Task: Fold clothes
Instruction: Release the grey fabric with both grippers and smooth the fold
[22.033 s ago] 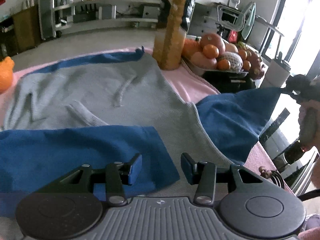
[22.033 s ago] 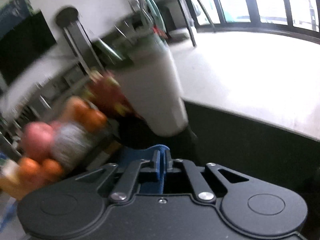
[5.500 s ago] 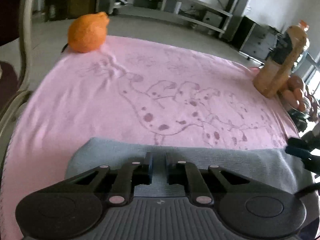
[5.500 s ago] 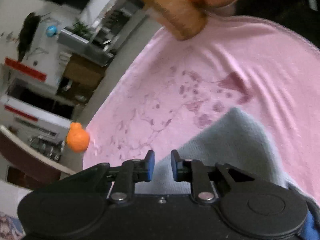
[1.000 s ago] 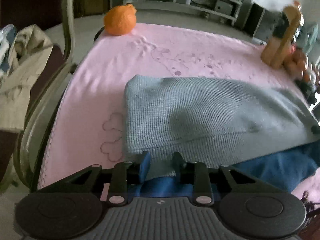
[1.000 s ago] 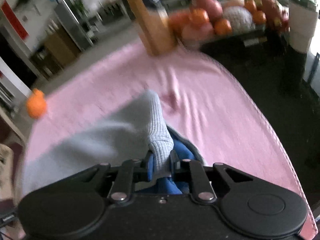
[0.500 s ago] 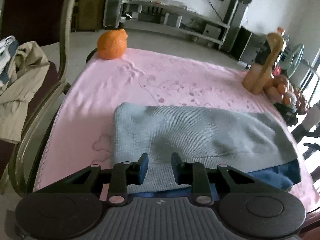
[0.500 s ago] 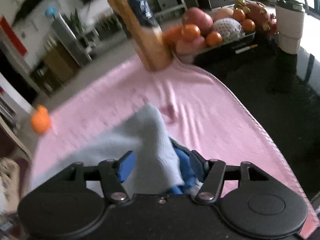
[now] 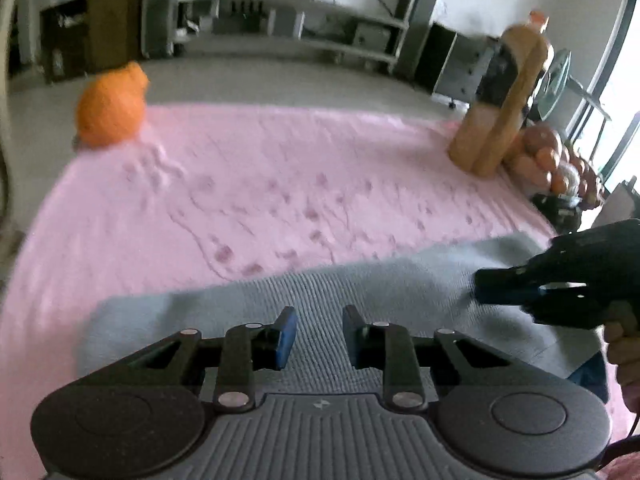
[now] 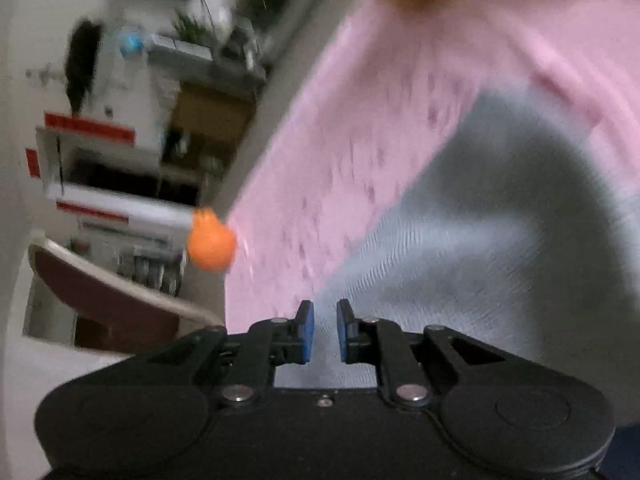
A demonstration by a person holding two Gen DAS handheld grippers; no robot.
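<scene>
Two grippers over one half-folded grey sweater [image 9: 360,292] on the pink cloth [image 9: 260,184], nothing gripped. Far left of the fingers: an orange soft toy [image 9: 110,110], well clear. Left gripper [image 9: 316,338]: narrow gap, empty, the knit just beyond and beneath the fingertips. Best to keep low and pinch the near hem squarely, both layers together, before any lift. Right gripper [image 10: 324,336]: jaws closing, nothing between them, the grey fabric ahead and to the right of the fingertips. Best to reopen, reach the matching corner, then fold both ends evenly. Far right: a tall amber bottle [image 9: 504,96] and a fruit tray [image 9: 560,168], worth avoiding.
</scene>
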